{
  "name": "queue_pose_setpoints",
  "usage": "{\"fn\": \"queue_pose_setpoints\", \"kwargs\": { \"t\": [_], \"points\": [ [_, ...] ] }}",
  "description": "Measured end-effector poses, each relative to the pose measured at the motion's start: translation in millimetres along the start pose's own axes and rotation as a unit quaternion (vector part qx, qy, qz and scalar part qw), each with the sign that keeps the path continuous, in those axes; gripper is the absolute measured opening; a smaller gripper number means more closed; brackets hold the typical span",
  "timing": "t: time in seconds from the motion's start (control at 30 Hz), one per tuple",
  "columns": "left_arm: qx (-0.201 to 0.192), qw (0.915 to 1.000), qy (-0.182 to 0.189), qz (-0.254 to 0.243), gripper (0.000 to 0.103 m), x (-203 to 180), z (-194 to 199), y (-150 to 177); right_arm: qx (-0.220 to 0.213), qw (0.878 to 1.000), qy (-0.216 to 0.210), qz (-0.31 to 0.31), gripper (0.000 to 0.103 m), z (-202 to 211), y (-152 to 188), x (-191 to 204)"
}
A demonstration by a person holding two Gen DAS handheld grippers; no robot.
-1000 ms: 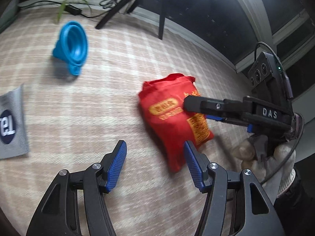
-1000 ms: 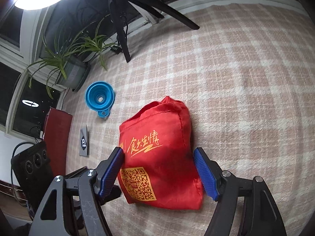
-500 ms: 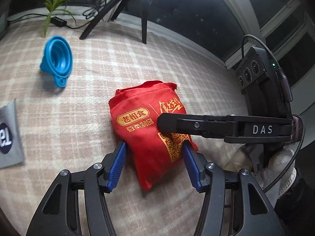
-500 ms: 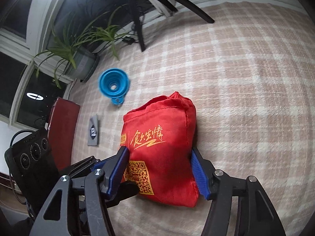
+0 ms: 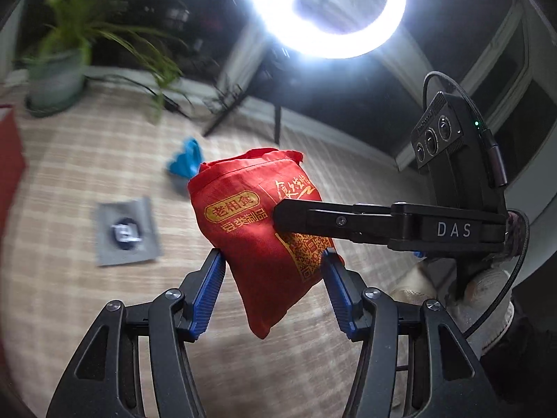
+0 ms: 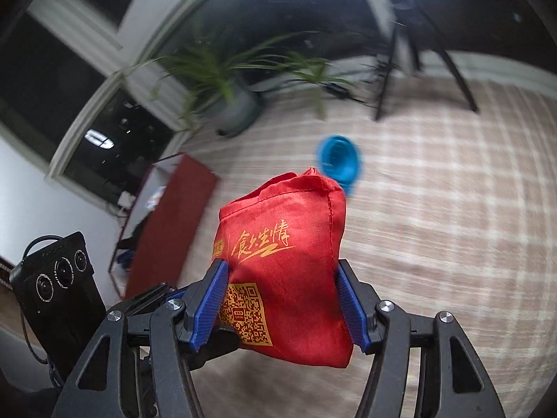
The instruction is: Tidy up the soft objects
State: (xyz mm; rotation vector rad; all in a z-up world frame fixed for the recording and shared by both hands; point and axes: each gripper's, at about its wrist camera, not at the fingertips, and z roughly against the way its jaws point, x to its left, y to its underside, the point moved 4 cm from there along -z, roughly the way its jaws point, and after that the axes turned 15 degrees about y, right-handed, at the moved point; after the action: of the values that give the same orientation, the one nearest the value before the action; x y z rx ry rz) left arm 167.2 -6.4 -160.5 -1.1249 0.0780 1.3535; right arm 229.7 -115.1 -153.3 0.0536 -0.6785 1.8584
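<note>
A red cloth bag point(image 5: 257, 240) with gold lettering and a QR code hangs in the air above the checked tablecloth. My left gripper point(image 5: 273, 271) is closed on its lower part, blue pads pressed on both sides. My right gripper point(image 6: 282, 289) is also closed on the bag point(image 6: 289, 271), pads against both sides. The right gripper's black finger point(image 5: 313, 221) crosses the bag's front in the left wrist view. The left gripper's body shows at the lower left of the right wrist view.
A blue collapsible funnel point(image 6: 339, 162) lies on the cloth behind the bag. A grey flat pouch point(image 5: 127, 231) lies to the left. A red box point(image 6: 167, 223) stands at the table's left. A potted plant point(image 6: 229, 104), tripod legs point(image 6: 428, 66) and a ring light point(image 5: 327, 3) stand at the back.
Both grippers have closed on the red bag and lifted it off the table. Both views now tilt upward and show the ring light and the windows.
</note>
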Motion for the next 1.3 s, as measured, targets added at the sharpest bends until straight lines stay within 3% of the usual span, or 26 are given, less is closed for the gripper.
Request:
{"fn": "queue_pose_setpoints", "kwargs": {
  "t": [0.3, 0.57, 0.73, 1.1, 1.3],
  "points": [
    [-0.087, 0.9951, -0.045, 0.015, 0.055, 21.3, 112.3, 4.0, -0.010, 0.996, -0.038, 0.082, 0.058, -2.3, -6.0, 121.2],
    [-0.131, 0.9828, -0.129, 0.013, 0.055, 53.0, 195.6, 11.4, -0.013, 0.988, -0.074, 0.137, 0.058, -24.8, -10.5, 222.0],
    [-0.147, 0.9709, -0.188, 0.013, 0.055, 73.5, 238.1, 13.0, -0.009, 0.983, -0.086, 0.162, 0.058, -44.4, -13.4, 274.3],
    [-0.145, 0.9536, -0.261, 0.033, 0.055, 130.2, 278.8, 13.8, 0.015, 0.981, -0.084, 0.176, 0.058, -90.9, -18.6, 335.5],
    [-0.137, 0.9530, -0.267, 0.043, 0.055, 148.5, 286.1, 14.3, 0.023, 0.981, -0.073, 0.181, 0.058, -107.3, -22.9, 342.8]
  ]
}}
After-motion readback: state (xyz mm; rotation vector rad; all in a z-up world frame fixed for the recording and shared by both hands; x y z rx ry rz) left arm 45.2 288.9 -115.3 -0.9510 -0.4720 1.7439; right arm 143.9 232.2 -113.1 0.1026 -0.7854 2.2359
